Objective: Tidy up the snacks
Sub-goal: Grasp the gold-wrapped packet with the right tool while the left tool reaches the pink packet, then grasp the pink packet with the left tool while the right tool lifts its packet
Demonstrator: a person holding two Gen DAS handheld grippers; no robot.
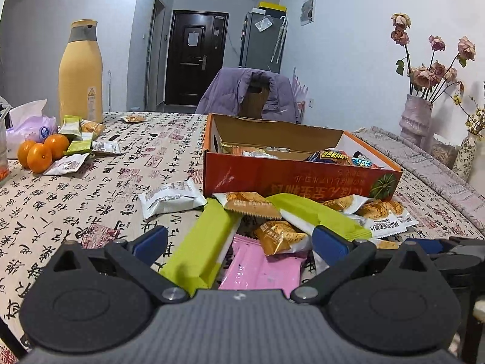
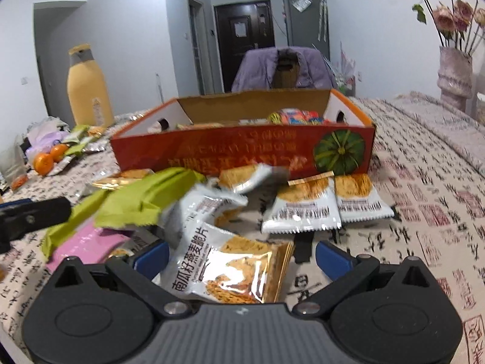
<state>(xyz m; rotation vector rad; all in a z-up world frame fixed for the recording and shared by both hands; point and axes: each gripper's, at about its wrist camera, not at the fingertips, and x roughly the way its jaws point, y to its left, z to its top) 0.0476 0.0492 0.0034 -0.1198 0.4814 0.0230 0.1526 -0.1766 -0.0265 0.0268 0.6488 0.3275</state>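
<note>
Right gripper [image 2: 241,256]: jaws spread wide, holding nothing, w/ a silver-and-gold oat crisp packet [image 2: 230,268] lying between the fingers, nearest the lens. Left gripper [image 1: 239,241]: also released, jaws apart, low over a green bar wrapper [image 1: 201,248] and a pink wrapper [image 1: 260,267].

Handling, as a guess: all of these are light foil/plastic sachets, slick, crinkly, w/ brittle crisps inside. A hard squeeze on the belly prob. crushes the contents, so take hold at the crimped end seal or across the flat short side w/ a soft close. Slick film may slide out if pinched at a corner only.

Just beyond, the main pile sits on the calligraphy-print surface [image 1: 100,194]: a second green wrapper [image 2: 142,195], two white crisp packets [image 2: 324,204] side by side, more orange-print ones overlapping. Packets lie on top of each other, so lifting one may drag its neighbours.

Behind the pile, touching it, is the orange carton [image 1: 291,173], open top, already part-filled w/ snacks; likely the drop spot.

Far left: oranges [image 1: 41,153], a few more stray sachets [image 1: 75,145], and a tall yellow bottle [image 1: 80,72].
</note>
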